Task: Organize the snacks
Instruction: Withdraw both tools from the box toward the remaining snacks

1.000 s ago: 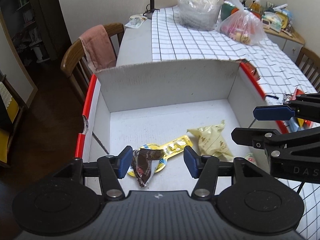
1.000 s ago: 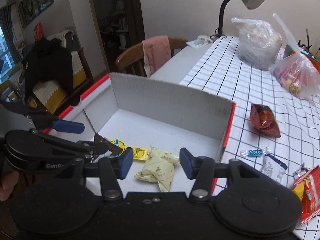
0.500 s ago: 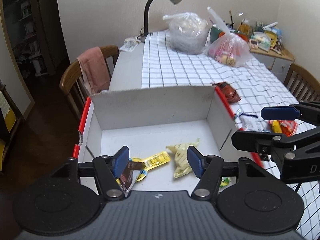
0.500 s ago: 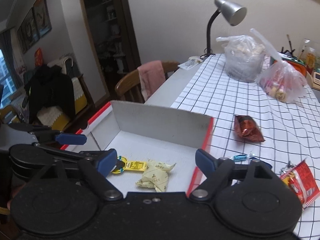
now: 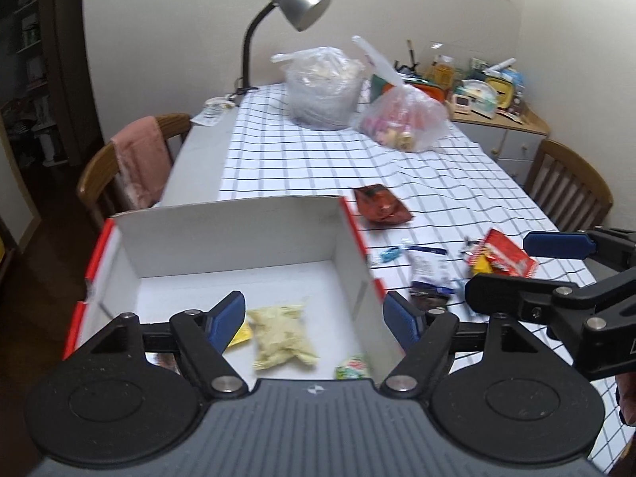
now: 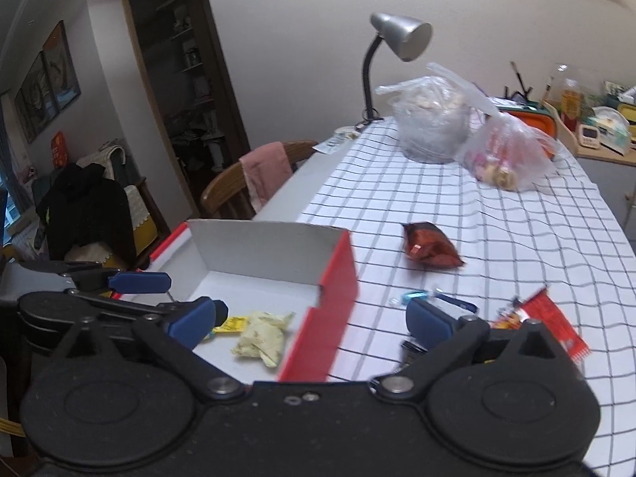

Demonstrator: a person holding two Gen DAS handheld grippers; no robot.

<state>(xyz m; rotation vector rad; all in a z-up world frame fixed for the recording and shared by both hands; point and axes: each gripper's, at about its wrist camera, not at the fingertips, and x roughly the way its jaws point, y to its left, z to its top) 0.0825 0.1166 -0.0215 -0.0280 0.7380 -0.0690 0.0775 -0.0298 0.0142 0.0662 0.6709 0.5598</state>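
A white cardboard box with red outer sides (image 5: 222, 234) (image 6: 338, 274) stands at the table's near left. In it lie a pale yellow packet (image 5: 282, 336) (image 6: 262, 338), a yellow wrapper (image 6: 232, 324) and a green-white sweet (image 5: 351, 369). On the checked cloth lie a dark red bag (image 5: 379, 208) (image 6: 429, 246), a blue candy (image 5: 389, 254) (image 6: 413, 296), a red-yellow packet (image 5: 503, 258) (image 6: 548, 318) and small wrappers (image 5: 427, 266). My left gripper (image 5: 314, 320) is open and empty above the box's right part. My right gripper (image 6: 312, 324) is open and empty above the box's right wall.
Two filled clear plastic bags (image 5: 324, 87) (image 5: 403, 121) and a grey desk lamp (image 5: 296, 8) stand at the table's far end. A chair with a pink towel (image 5: 137, 159) is at the left, another chair (image 5: 568, 194) at the right, a cluttered sideboard (image 5: 485, 95) behind.
My left gripper let go of the dark brown wrapper into the box, then both grippers rose, pulled back and swung right. Both opened wider.
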